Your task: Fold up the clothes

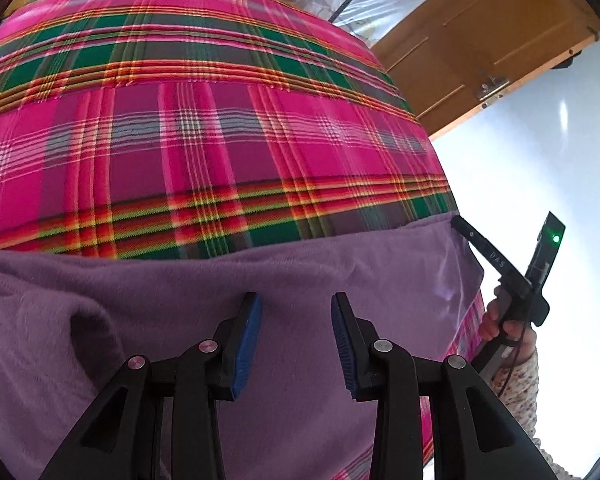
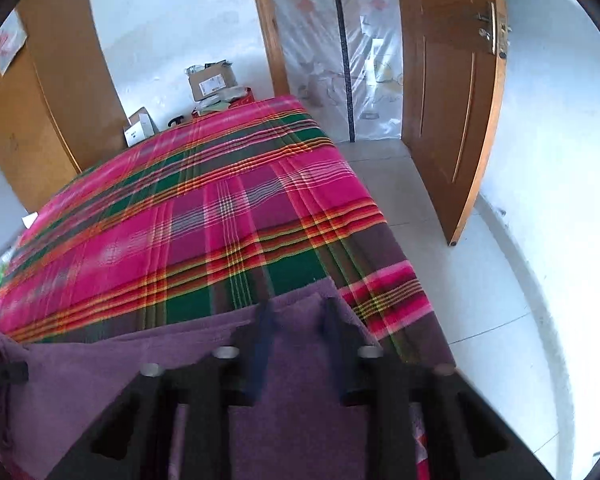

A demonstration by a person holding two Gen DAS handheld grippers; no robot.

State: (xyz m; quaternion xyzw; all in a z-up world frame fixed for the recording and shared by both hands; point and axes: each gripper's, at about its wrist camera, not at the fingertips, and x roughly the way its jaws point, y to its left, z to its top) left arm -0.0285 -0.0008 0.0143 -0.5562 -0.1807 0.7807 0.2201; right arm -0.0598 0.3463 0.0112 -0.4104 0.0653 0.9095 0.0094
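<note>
Purple garment (image 1: pixel 220 304): spread on the plaid cloth (image 1: pixel 204 132).
Left gripper (image 1: pixel 296 344): jaws apart above the garment.
Right gripper (image 2: pixel 296 344): jaws apart, garment edge between them.

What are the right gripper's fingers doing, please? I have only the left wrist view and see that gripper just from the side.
Observer: The right gripper is open, its fingers spread over the far right corner of the purple garment. The view is too blurred to tell whether they touch it.
Operator: Thank you. How much bed is left to the right of that corner?
Observer: Only a narrow strip of the plaid blanket. Just beyond it the bed edge drops to the tiled floor.
</note>
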